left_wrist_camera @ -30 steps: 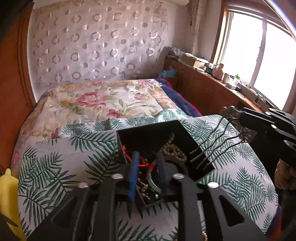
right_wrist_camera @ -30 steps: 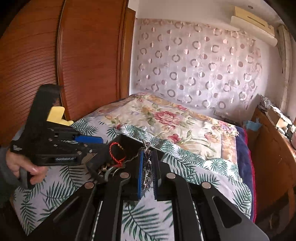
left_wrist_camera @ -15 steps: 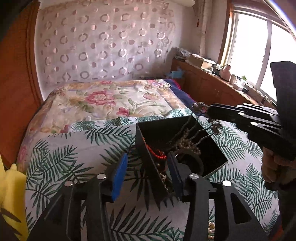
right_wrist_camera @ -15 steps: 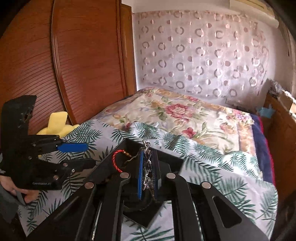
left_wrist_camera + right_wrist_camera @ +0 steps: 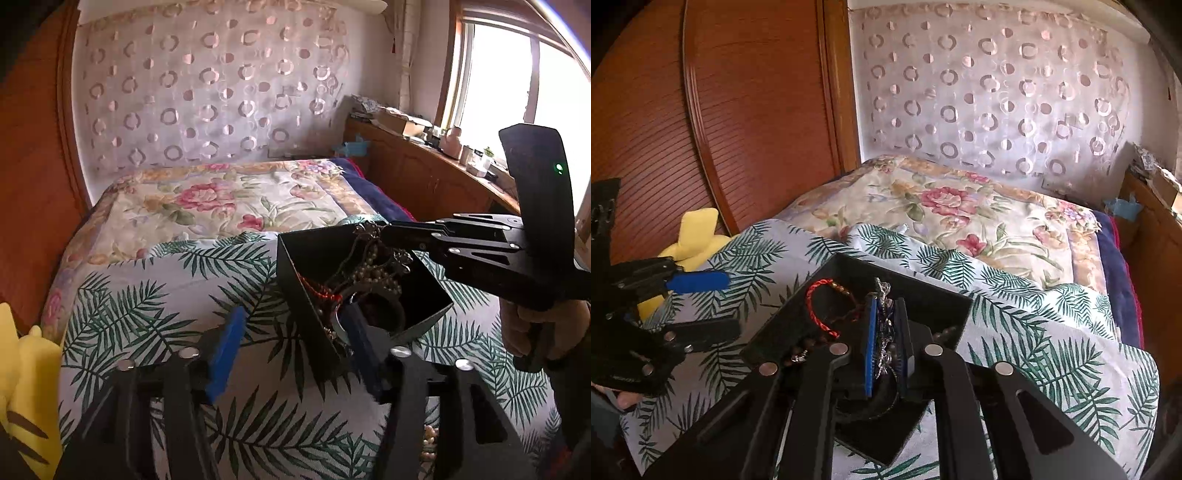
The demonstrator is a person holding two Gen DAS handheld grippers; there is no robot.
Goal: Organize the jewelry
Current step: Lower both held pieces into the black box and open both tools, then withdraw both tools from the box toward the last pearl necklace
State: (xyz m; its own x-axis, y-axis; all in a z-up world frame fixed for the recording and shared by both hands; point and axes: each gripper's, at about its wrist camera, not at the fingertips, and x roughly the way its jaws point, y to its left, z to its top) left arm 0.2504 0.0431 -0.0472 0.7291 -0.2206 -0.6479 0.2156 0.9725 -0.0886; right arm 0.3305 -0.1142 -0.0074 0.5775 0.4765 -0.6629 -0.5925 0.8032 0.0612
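An open black box (image 5: pixel 301 266) of jewelry sits on the palm-leaf cloth, holding pearl beads (image 5: pixel 373 275) and a red cord bracelet (image 5: pixel 820 308). My left gripper (image 5: pixel 291 349) straddles the box's near wall. Its jaws are opening and its blue pads (image 5: pixel 225 354) stand off the wall. My right gripper (image 5: pixel 886 332) is shut on a silver hair comb (image 5: pixel 882 325) and holds it low over the box's inside. In the left wrist view the right gripper (image 5: pixel 386 232) reaches in from the right, and the hair comb (image 5: pixel 364 230) hangs its dark prongs among the beads.
A yellow plush toy (image 5: pixel 696 236) lies at the cloth's left edge by the wooden wardrobe (image 5: pixel 738 110). A floral bedspread (image 5: pixel 229 199) stretches behind the box. Loose beads (image 5: pixel 428 441) lie on the cloth beside my left gripper. A wooden counter (image 5: pixel 424 177) runs under the window.
My left gripper's jaws have spread apart from the box's near wall. The right gripper has carried the hair comb from right of the box down into it.
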